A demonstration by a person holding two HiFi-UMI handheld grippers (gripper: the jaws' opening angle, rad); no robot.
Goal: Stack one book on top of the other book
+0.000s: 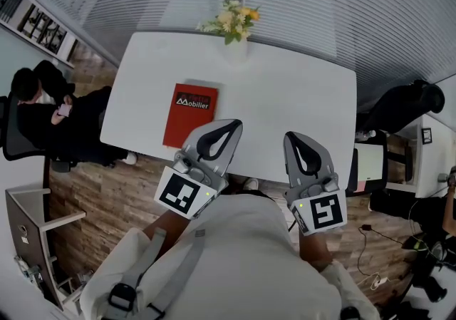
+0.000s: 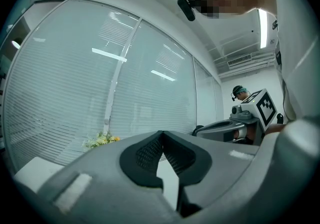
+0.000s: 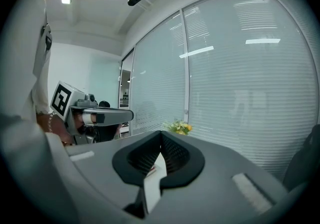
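A red book [image 1: 191, 113] with a dark title band lies flat on the white table [image 1: 285, 90], left of centre near the front edge. Only this one cover shows, and I cannot tell whether another book lies beneath it. My left gripper [image 1: 234, 125] hovers just right of the book's near corner, jaws shut and empty. My right gripper [image 1: 291, 136] is held beside it over the table's front edge, also shut with nothing in it. Both gripper views look level across the table, with the left gripper [image 2: 161, 133] and the right gripper [image 3: 161, 132] closed tip to tip.
A bunch of yellow and white flowers [image 1: 231, 21] stands at the table's far edge against the blinds. A seated person [image 1: 39, 105] is at the left. A black chair [image 1: 406, 105] and a desk stand at the right, and a shelf unit [image 1: 35, 233] at bottom left.
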